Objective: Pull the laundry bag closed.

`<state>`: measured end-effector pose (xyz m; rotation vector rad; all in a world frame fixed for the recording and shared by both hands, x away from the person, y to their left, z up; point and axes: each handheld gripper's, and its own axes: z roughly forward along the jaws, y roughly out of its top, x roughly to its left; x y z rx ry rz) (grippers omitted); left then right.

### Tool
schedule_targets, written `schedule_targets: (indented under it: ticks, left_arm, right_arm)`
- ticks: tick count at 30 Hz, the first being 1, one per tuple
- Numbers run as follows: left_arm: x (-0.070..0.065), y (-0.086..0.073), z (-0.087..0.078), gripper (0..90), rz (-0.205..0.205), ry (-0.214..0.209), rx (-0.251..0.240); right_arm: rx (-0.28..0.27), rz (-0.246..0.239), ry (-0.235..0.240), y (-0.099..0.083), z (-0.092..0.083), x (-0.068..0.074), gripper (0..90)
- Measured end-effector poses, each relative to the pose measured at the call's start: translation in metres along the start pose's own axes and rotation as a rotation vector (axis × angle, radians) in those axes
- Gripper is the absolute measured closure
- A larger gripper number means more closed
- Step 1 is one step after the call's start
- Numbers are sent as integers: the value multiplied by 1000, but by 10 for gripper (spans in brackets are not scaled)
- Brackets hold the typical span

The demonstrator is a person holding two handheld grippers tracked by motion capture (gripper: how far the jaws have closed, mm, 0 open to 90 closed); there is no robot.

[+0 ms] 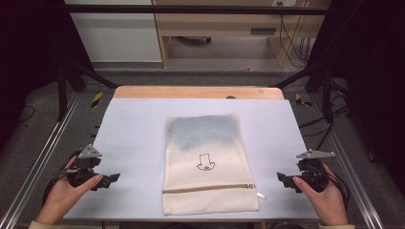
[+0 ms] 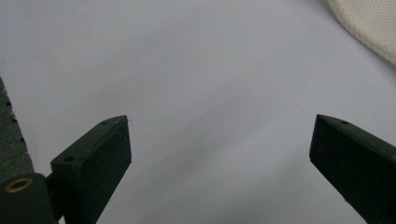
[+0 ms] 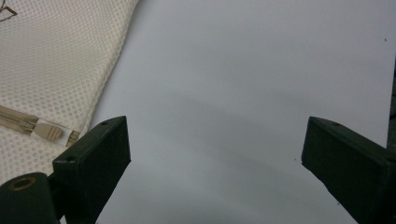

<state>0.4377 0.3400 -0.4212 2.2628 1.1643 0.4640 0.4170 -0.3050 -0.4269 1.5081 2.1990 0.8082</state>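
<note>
A cream mesh laundry bag (image 1: 207, 162) lies flat in the middle of the white table (image 1: 133, 129). It has a zipper (image 1: 210, 189) near its front end, a small black drawing on it, and something grey-blue inside its far half. My left gripper (image 1: 113, 178) rests at the front left, open, with bare table between its jaws (image 2: 219, 140); a corner of the bag (image 2: 369, 28) is ahead. My right gripper (image 1: 281, 177) rests at the front right, open and empty (image 3: 215, 140). The bag's edge (image 3: 56, 70) and zipper end (image 3: 46, 131) lie just left of it.
The table's wooden far edge (image 1: 198, 92) borders a grey floor. Metal frame rails (image 1: 36, 162) run along both sides. A wooden desk and cables (image 1: 291, 38) stand beyond. Wide bare table lies on either side of the bag.
</note>
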Motion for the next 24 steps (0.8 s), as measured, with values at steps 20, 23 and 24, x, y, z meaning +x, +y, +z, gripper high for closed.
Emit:
schedule_targets:
  ticks: [20, 23, 24]
  left_arm:
    - [-1, -25, 21, 56, -6, 57, 14]
    - [-5, -25, 20, 58, -2, 61, 7]
    - [-6, -24, 20, 58, 1, 65, -1]
  right_arm:
    - [-13, 37, 31, -35, 18, 7, 70]
    - [-7, 33, 26, -35, 20, 8, 70]
    - [-4, 33, 25, -35, 21, 8, 70]
